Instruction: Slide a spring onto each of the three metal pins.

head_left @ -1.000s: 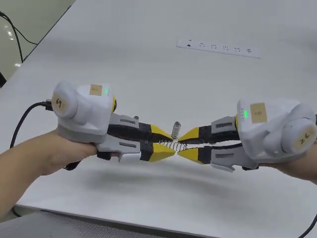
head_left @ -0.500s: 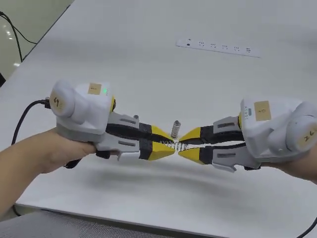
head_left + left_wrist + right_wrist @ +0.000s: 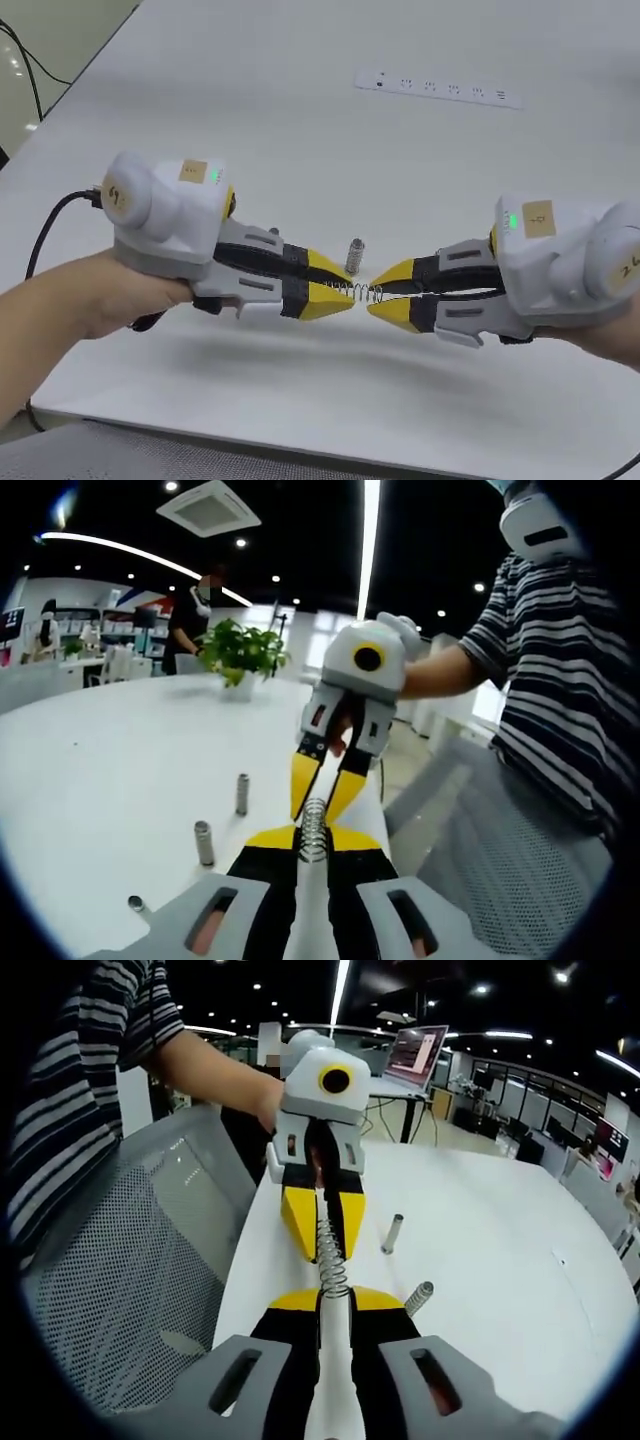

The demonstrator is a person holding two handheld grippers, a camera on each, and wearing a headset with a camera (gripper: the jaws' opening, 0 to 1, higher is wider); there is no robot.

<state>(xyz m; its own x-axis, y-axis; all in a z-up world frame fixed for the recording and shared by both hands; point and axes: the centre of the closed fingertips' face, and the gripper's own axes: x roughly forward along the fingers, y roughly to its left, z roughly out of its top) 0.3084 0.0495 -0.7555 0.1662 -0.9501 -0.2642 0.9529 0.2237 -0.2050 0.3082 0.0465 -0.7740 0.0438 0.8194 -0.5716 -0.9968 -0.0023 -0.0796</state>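
The left tool [image 3: 349, 291] and right tool [image 3: 373, 298] are each pressed together on one end of the same spring [image 3: 365, 293], held tip to tip above the worktop [image 3: 300, 140]. A second ago the tips nearly met. Now more coil shows between them. A pin [image 3: 354, 257] stands just behind.

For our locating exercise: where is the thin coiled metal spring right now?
In the head view, the thin coiled metal spring spans the gap between the yellow-tipped left gripper and right gripper, gripped by both, above the white table.
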